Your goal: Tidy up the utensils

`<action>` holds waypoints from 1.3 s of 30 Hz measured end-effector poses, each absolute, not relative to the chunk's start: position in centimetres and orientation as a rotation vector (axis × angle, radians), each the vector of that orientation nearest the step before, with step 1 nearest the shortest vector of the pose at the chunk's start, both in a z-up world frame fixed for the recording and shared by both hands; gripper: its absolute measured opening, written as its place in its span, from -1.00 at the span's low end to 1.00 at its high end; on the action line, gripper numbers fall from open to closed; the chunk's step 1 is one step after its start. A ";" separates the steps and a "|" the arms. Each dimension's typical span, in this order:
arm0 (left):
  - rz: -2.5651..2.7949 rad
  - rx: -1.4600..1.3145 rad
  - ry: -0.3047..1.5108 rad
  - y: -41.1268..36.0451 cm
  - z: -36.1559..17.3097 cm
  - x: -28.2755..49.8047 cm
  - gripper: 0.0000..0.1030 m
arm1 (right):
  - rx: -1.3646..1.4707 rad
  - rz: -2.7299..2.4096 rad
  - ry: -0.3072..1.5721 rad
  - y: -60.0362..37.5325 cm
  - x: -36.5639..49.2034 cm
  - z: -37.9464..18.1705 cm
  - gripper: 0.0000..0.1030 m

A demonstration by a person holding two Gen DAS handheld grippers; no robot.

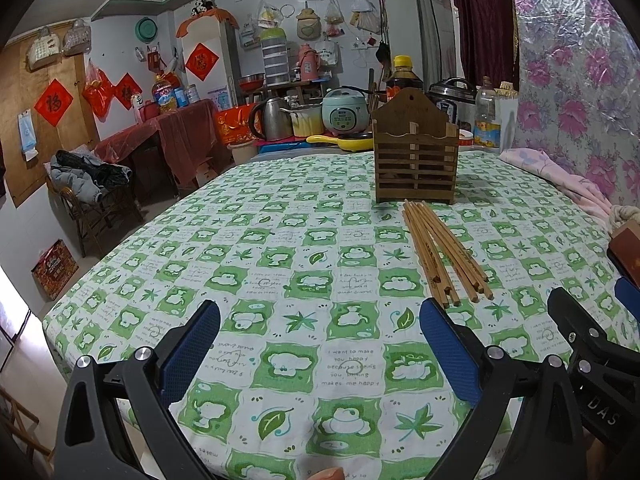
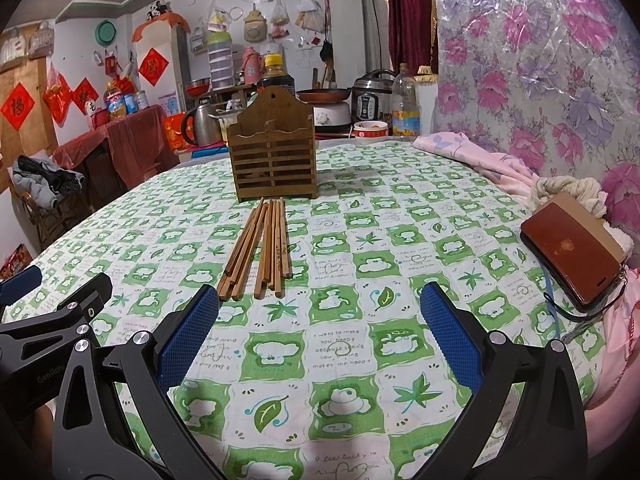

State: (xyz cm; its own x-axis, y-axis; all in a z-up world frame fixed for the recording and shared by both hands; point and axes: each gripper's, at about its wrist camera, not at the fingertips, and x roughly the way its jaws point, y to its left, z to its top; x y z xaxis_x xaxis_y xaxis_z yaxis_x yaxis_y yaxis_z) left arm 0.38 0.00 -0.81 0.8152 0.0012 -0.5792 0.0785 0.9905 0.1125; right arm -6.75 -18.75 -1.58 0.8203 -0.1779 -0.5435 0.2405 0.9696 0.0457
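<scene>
Grippers [image 1: 320, 332] level (jaws wide) above tablecloth [image 1: 280, 240]

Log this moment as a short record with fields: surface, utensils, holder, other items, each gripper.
surface: table under a green and white patterned cloth
utensils: wooden chopsticks lying loose in a bundle on the cloth, none picked up
holder: slatted wooden holder standing upright just behind the chopsticks' far ends; contents not visible
other items: brown wallet on pink fabric at the right edge
left gripper: open, holding nothing, chopsticks ahead to its right
right gripper: open, holding nothing, chopsticks ahead to its left
</scene>
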 end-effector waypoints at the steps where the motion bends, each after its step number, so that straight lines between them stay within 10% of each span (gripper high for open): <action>1: -0.042 0.134 0.617 0.0 -0.8 0.4 0.89 | 0.114 -0.224 0.567 -18.7 -6.7 -1.5 0.88; 39: -0.045 0.137 0.635 0.0 -1.0 0.2 0.89 | 0.125 -0.219 0.584 -18.9 -6.7 -1.7 0.88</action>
